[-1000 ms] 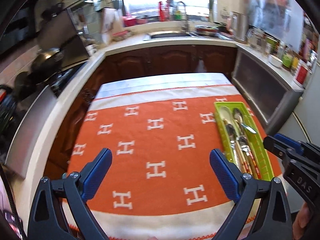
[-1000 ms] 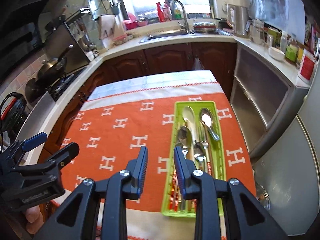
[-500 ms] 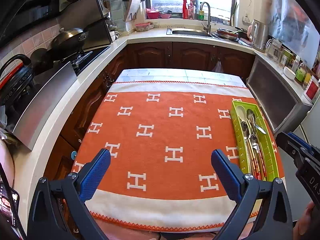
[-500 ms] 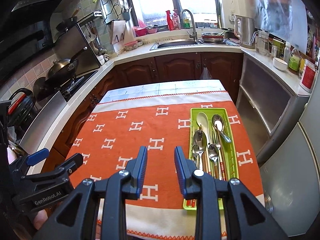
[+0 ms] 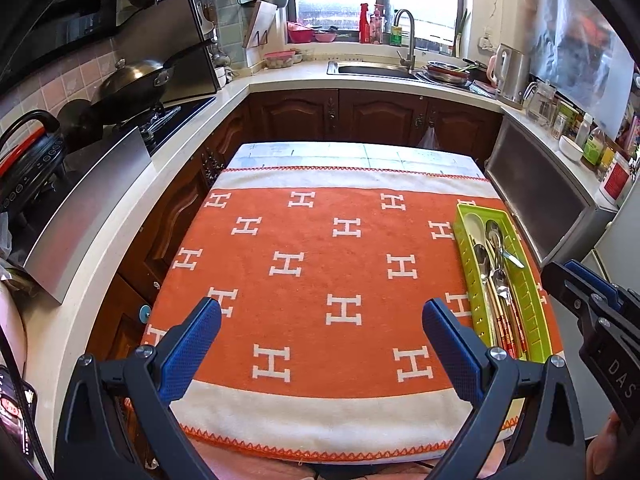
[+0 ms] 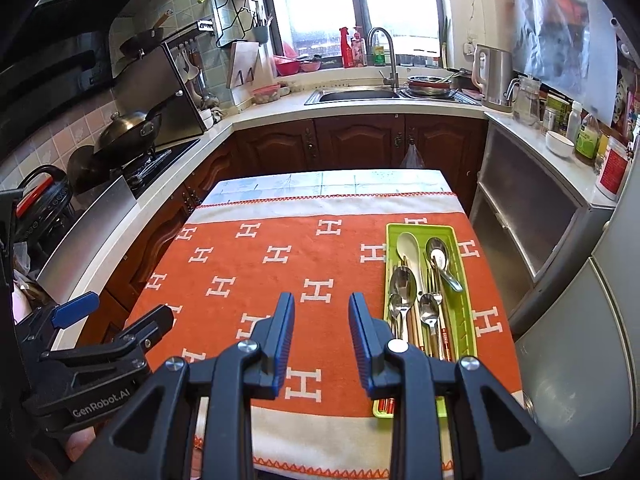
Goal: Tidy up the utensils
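A green utensil tray (image 6: 460, 312), filled with spoons (image 6: 404, 284) and other cutlery, lies along the right side of the orange-clothed table (image 5: 320, 264). Both grippers hover empty at the near edge: the left gripper (image 5: 320, 344) with jaws wide apart, the right gripper (image 6: 322, 340) with jaws narrowly apart. Judging from this, the right gripper should descend onto one handle only. The right wrist view looks straight down into the tray, whereas the left sees it obliquely.

An orange cloth (image 5: 320, 280) patterned with white H shapes covers the table (image 5: 340, 151). Behind it, dark wooden cabinets (image 6: 360, 140) carry a pale countertop with a steel sink (image 6: 352, 95) and tall faucet (image 6: 382, 46) under the window. A lidded wok (image 6: 128, 128) sits on the stove at left, and an electric kettle (image 6: 494, 76) stands right of the sink.
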`<state>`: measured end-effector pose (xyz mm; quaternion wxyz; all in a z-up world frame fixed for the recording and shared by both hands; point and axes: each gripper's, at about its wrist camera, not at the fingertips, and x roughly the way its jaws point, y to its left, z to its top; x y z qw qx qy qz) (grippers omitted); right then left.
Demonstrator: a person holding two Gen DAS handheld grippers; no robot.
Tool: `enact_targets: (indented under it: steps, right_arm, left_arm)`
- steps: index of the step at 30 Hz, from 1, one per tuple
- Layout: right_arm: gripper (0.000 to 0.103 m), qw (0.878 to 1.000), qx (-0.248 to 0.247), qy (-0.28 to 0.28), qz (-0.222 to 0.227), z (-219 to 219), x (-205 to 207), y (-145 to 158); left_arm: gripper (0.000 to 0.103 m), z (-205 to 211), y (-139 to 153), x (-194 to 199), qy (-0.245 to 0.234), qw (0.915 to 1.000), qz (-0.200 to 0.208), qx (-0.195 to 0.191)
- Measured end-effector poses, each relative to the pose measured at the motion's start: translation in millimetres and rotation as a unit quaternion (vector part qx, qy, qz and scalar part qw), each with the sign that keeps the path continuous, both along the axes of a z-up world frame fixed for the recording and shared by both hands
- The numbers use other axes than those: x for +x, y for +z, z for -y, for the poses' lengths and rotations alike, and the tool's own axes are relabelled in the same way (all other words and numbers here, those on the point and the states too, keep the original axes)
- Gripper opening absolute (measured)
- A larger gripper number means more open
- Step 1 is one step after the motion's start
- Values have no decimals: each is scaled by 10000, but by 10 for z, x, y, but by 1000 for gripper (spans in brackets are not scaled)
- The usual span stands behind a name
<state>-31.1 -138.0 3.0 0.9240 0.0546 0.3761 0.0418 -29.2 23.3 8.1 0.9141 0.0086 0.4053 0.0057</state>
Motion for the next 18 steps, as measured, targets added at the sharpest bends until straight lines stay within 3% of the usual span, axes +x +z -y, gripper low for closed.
enact_targets:
  steps: [18]
  right_arm:
    - [28, 10000, -66, -33, -4, -11, -15, 8]
  left_arm:
    - [100, 32, 7, -31, -122, 9999, 42, -1]
